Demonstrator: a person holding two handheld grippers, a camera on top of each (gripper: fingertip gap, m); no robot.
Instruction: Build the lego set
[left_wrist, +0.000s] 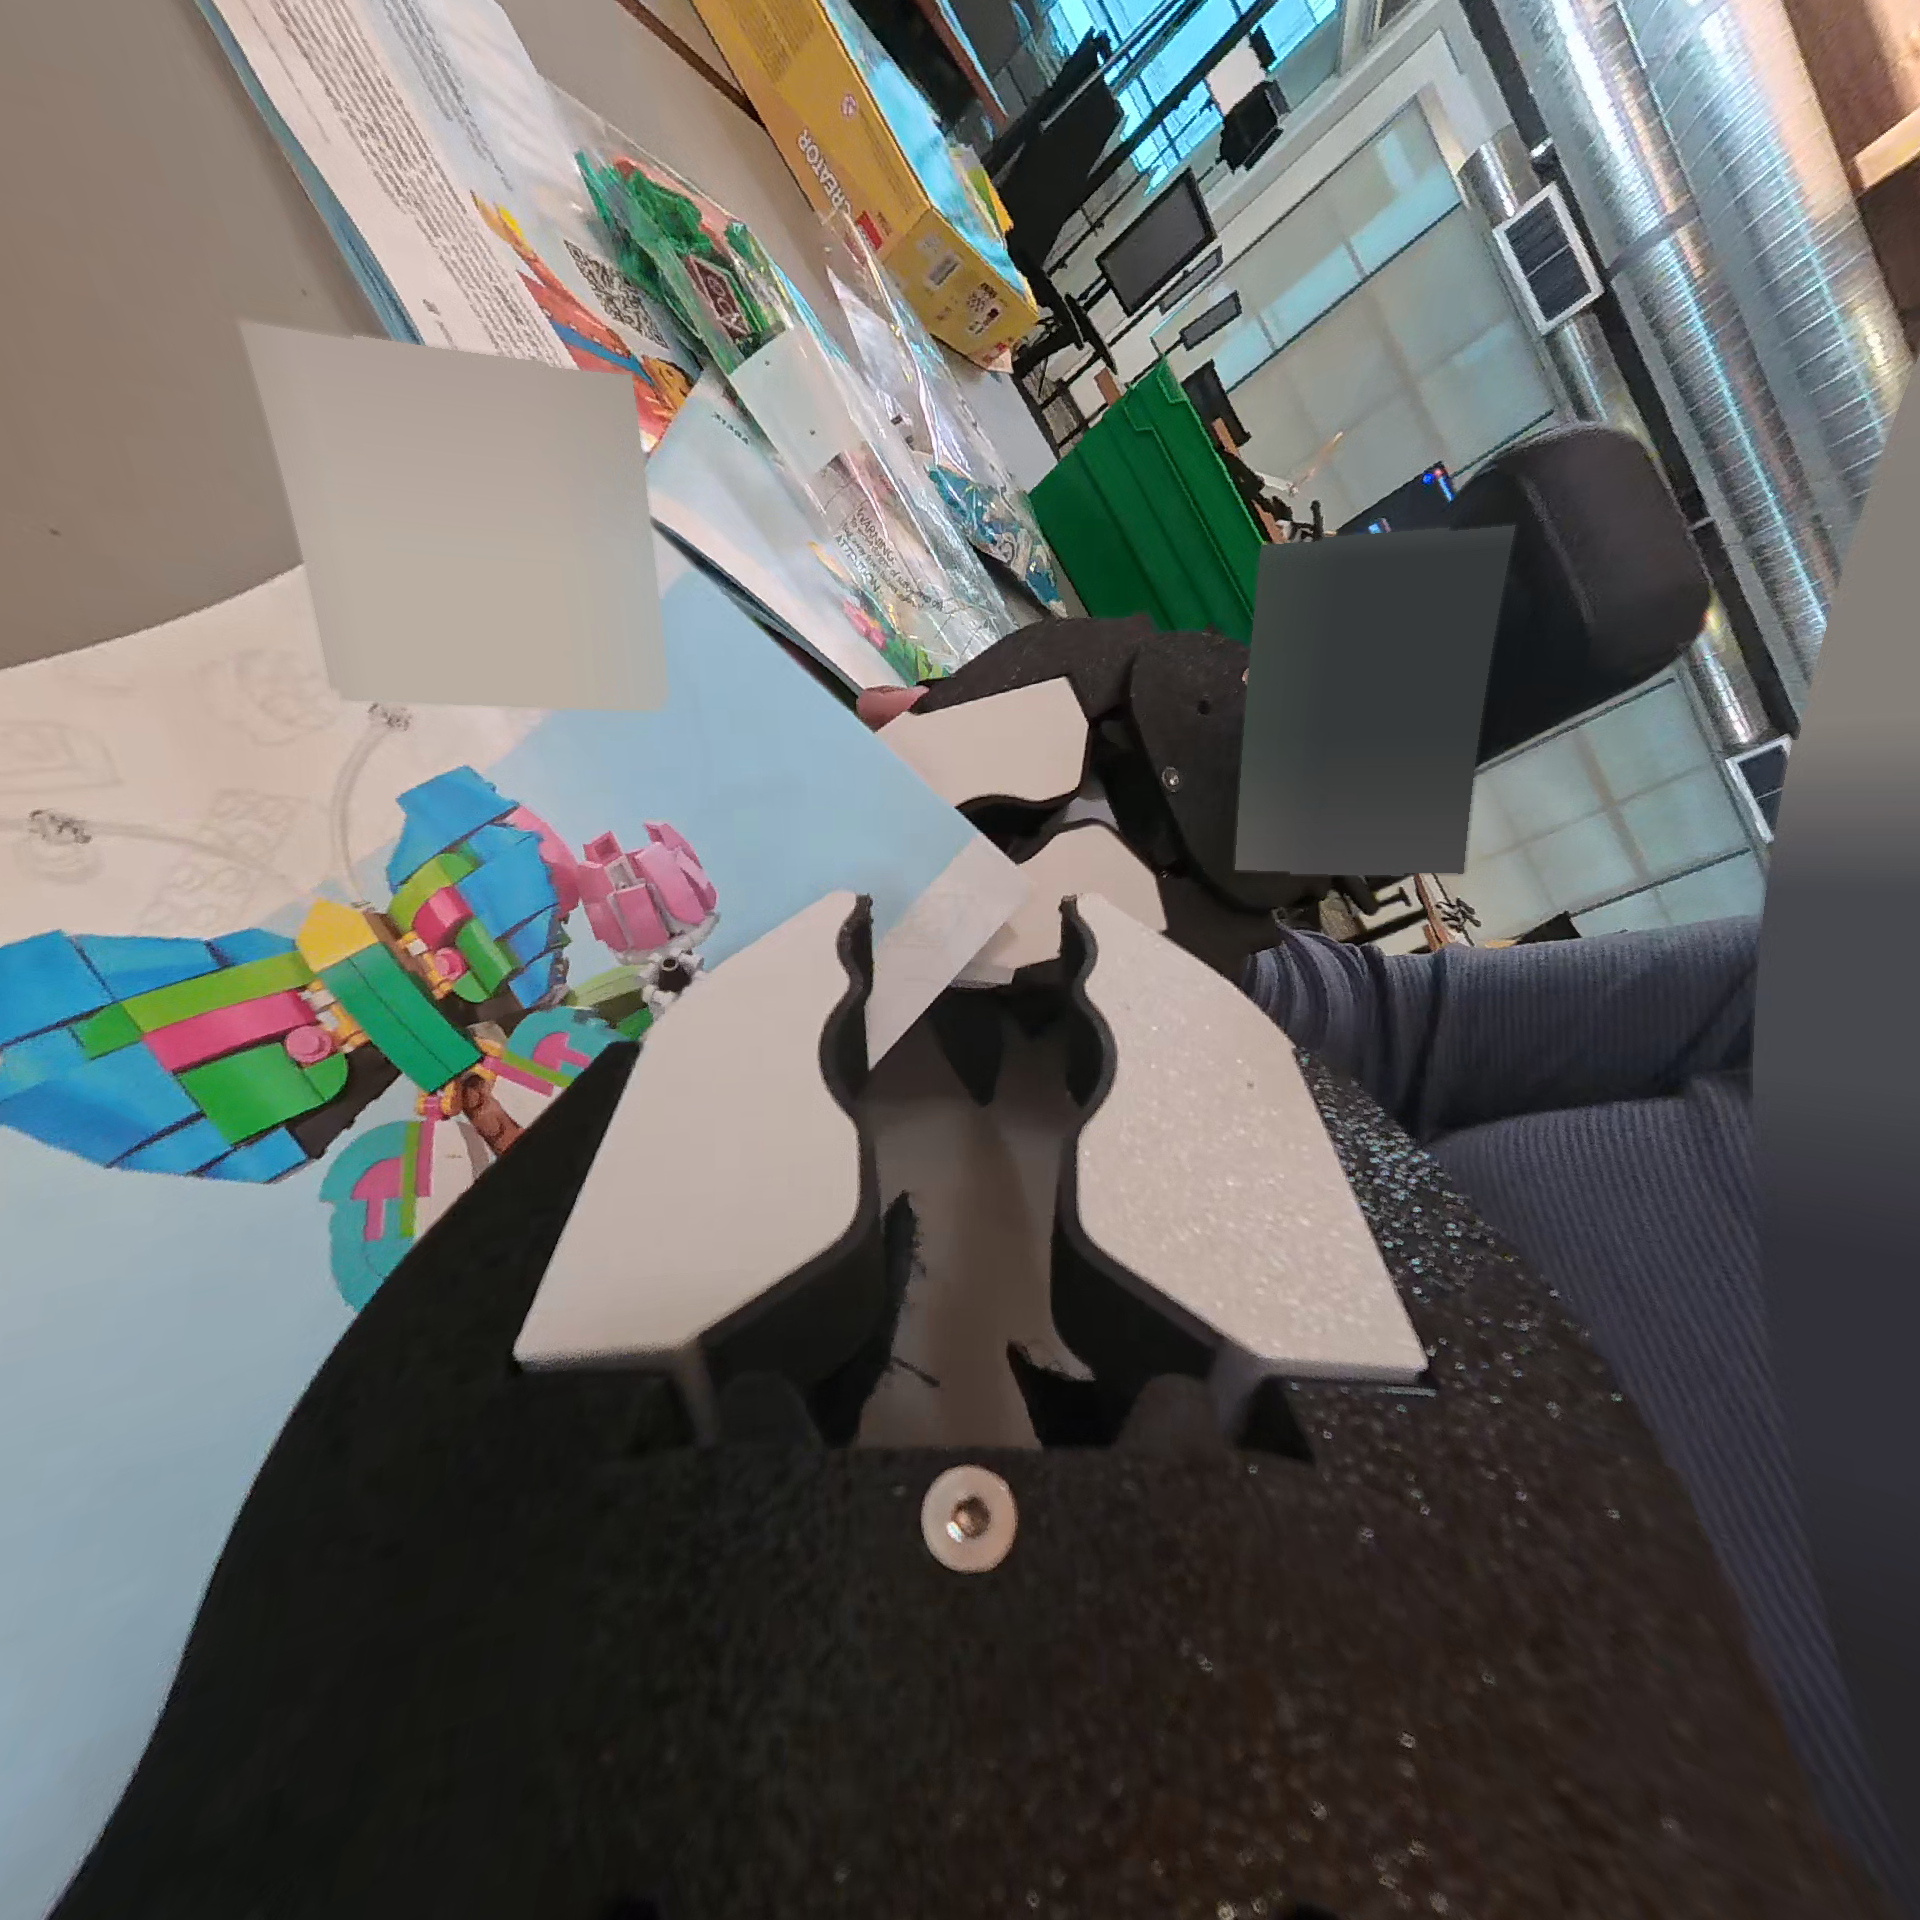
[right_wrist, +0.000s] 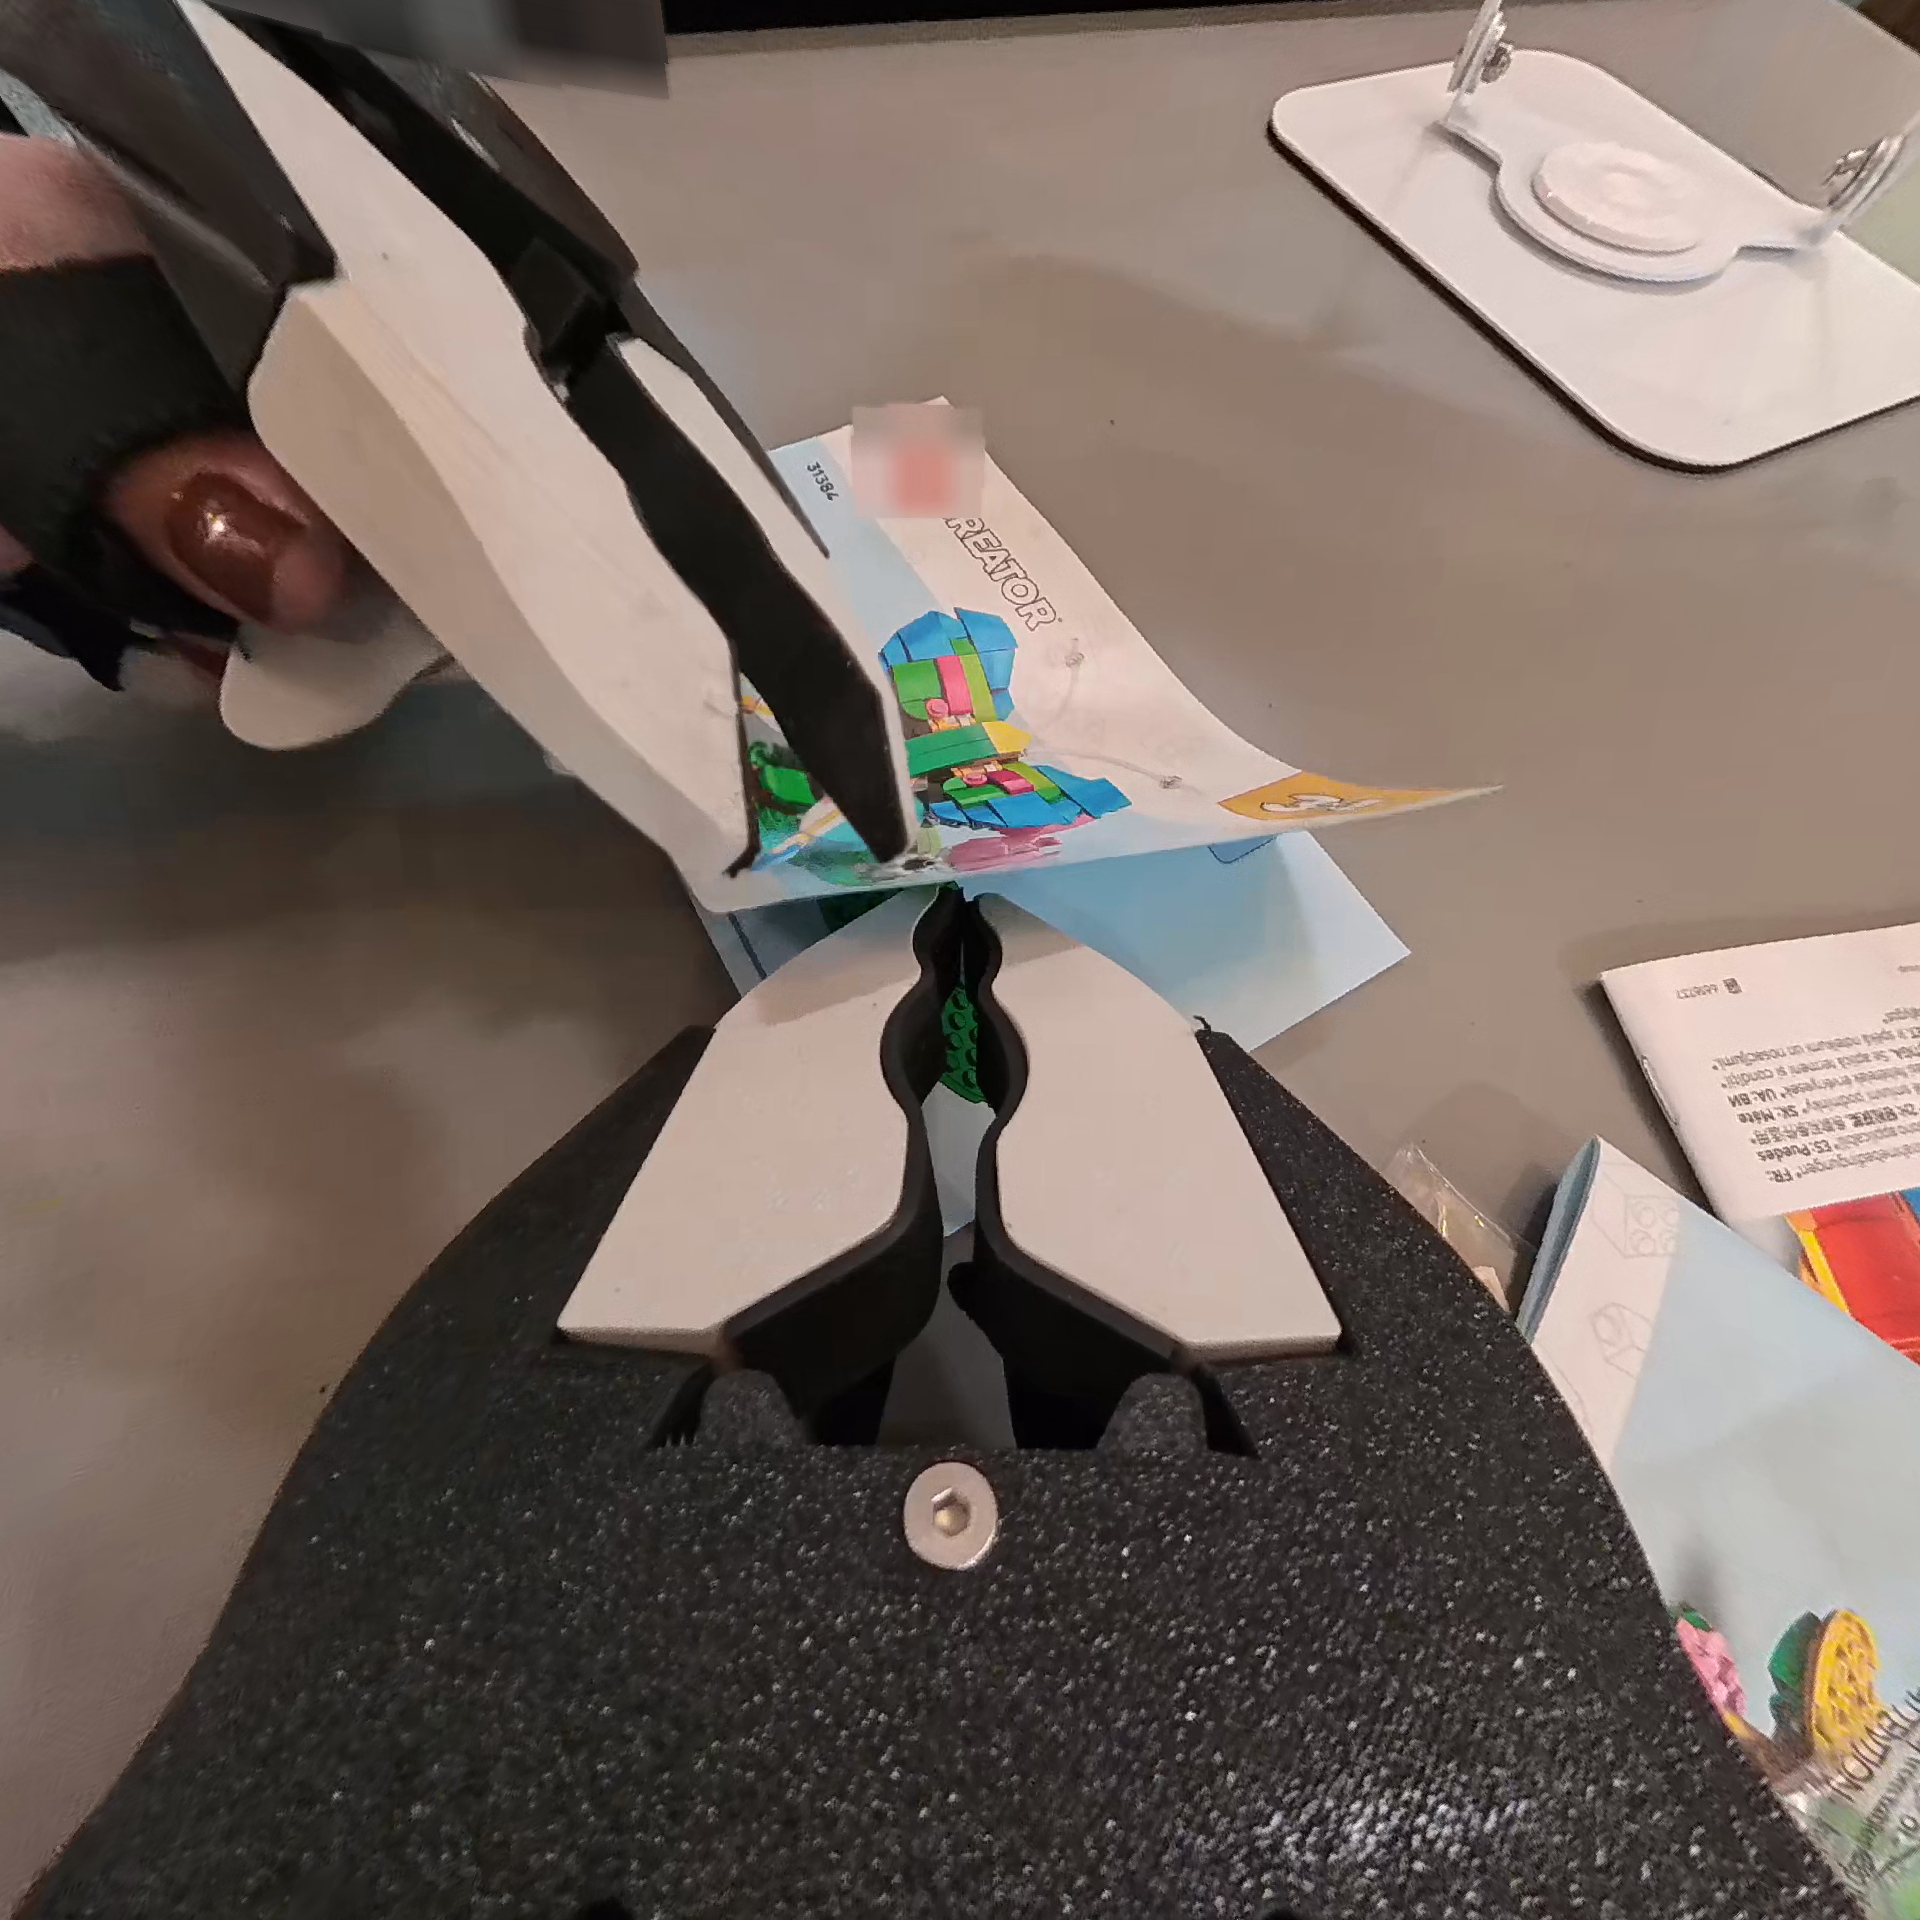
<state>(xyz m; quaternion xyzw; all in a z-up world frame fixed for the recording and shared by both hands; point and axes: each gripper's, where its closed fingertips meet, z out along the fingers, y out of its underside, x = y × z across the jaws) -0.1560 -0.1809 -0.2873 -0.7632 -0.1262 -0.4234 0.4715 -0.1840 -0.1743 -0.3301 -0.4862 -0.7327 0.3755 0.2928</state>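
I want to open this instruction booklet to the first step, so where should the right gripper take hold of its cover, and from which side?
Grip the cover of the instruction booklet at its lifted free edge, coming in low from the near side, where the right gripper already sits. The cover curls up off the inner pages there, leaving a gap; the left gripper occupies the left part.

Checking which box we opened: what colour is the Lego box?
Yellow Lego box, at the table's far edge; left wrist view shows it best.

The right claw (right_wrist: 958, 914) is closed on the near edge of the instruction booklet (right_wrist: 1091, 665), lifting its cover off the grey surface (right_wrist: 1143, 260). The left claw (right_wrist: 821, 842) pinches the same cover from the upper left. A white base plate (right_wrist: 1621, 343) lies at upper right.
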